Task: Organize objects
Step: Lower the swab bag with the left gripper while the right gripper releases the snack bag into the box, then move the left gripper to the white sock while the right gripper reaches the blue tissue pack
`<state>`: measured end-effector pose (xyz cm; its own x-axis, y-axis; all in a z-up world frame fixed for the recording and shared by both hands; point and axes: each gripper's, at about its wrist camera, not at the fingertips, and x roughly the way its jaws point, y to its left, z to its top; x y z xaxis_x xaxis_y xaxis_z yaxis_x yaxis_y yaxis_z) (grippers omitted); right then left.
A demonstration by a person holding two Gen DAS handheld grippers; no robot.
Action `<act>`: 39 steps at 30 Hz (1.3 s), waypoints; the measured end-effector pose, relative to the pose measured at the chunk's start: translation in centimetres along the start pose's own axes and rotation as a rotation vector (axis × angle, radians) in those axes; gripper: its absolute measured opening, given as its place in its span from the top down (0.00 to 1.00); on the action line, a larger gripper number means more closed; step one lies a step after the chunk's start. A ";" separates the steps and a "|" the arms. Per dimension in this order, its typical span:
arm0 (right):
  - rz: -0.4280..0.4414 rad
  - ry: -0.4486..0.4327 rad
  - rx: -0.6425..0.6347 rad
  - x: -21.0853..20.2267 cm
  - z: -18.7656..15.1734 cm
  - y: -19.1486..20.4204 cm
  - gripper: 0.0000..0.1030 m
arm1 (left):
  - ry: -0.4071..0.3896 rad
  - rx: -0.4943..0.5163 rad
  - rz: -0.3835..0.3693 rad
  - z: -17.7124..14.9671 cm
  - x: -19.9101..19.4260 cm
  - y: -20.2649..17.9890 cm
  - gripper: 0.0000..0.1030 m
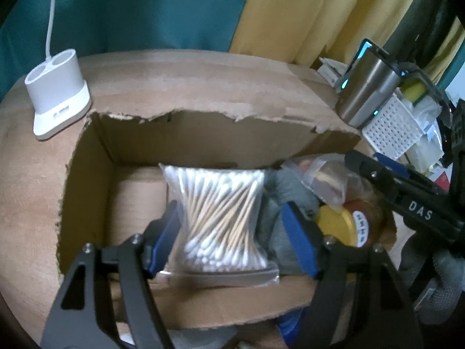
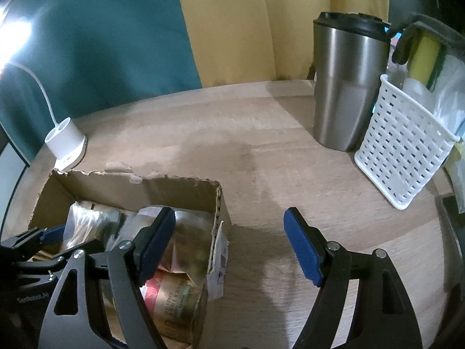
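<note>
left claw [image 1: 229, 232] is spread wide around the cotton swab bag [image 1: 222, 221] sitting in the cardboard box [image 1: 87, 174], not gripping it, right claw [image 2: 229, 242] hangs released over the counter [image 2: 261, 151] beside the box

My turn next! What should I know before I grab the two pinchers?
Left gripper: open, fingers either side of the bag of cotton swabs, not squeezing it.
Right gripper: open, holding nothing, above the box's right edge and the table.
The swabs, a yellow-lidded jar and some packets are already in the cardboard box.
Still outside: steel tumbler, white basket, white charger stand. Which of these go in, I cannot tell.
</note>
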<state>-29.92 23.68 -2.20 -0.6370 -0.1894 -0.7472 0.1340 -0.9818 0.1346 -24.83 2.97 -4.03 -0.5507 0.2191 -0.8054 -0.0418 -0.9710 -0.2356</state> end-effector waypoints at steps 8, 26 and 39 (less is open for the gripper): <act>0.027 -0.029 -0.012 -1.8 0.0 0.4 0.23 | -0.027 0.001 0.014 -0.1 -1.2 -0.2 0.30; 0.044 -0.063 -0.049 -6.2 -1.8 2.3 0.23 | -0.112 0.015 0.015 -1.9 -5.9 -0.2 0.30; 0.053 -0.071 -0.077 -8.0 -3.2 3.8 0.23 | -0.153 0.023 0.018 -3.7 -8.4 0.2 0.29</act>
<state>-21.85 21.51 2.23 -0.6789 -0.2444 -0.6924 0.2256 -0.9668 0.1201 -17.18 1.31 0.66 -0.6719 0.1866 -0.7168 -0.0492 -0.9769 -0.2082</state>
